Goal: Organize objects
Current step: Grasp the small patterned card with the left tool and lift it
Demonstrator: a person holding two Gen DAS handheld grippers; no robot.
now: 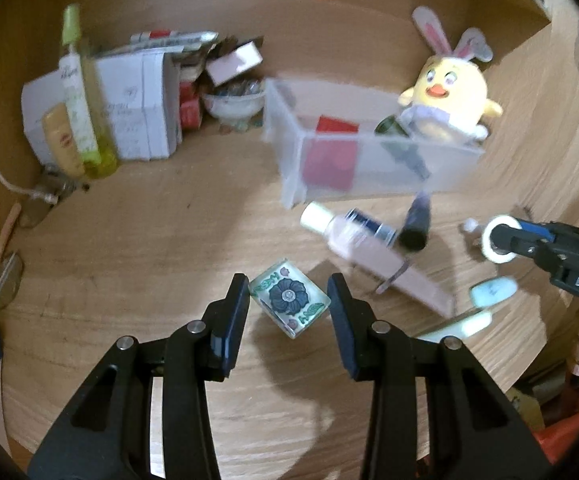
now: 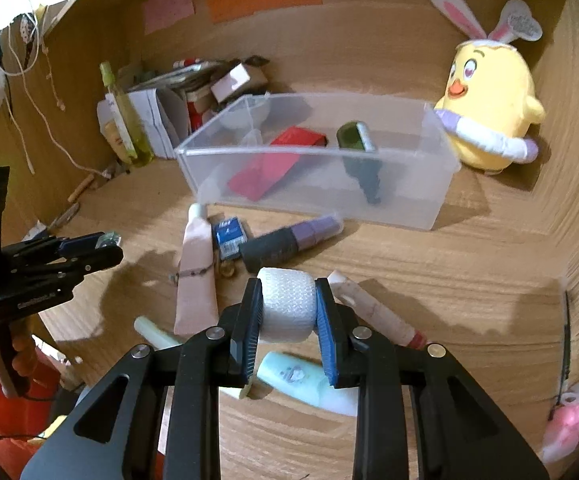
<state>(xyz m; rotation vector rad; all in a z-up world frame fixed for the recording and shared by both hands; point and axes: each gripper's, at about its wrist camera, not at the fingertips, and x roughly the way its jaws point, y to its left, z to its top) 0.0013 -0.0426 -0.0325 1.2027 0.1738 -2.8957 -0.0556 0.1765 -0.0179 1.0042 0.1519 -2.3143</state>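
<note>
My left gripper (image 1: 288, 282) is shut on a small clear block with a dark flower print (image 1: 289, 304), held corner to corner just above the wooden desk, over its shadow. My right gripper (image 2: 289, 290) is shut on a white gauze roll (image 2: 285, 308), pads against its flat ends. In the left wrist view the roll (image 1: 499, 242) shows at the right, in the right gripper (image 1: 507, 240). The left gripper (image 2: 107, 246) appears at the left edge of the right wrist view. A clear plastic bin (image 2: 429, 208) stands behind, holding a red packet (image 2: 273, 162) and a dark green bottle (image 2: 359, 152).
Loose on the desk lie a pink tube (image 2: 195, 280), a small blue box (image 2: 229, 236), a dark bottle with a purple cap (image 2: 289, 240), mint tubes (image 2: 309, 380) and a pinkish tube (image 2: 377, 312). A yellow chick plush (image 2: 489, 108) sits right of the bin. Boxes and bottles (image 1: 129, 108) crowd the back left corner.
</note>
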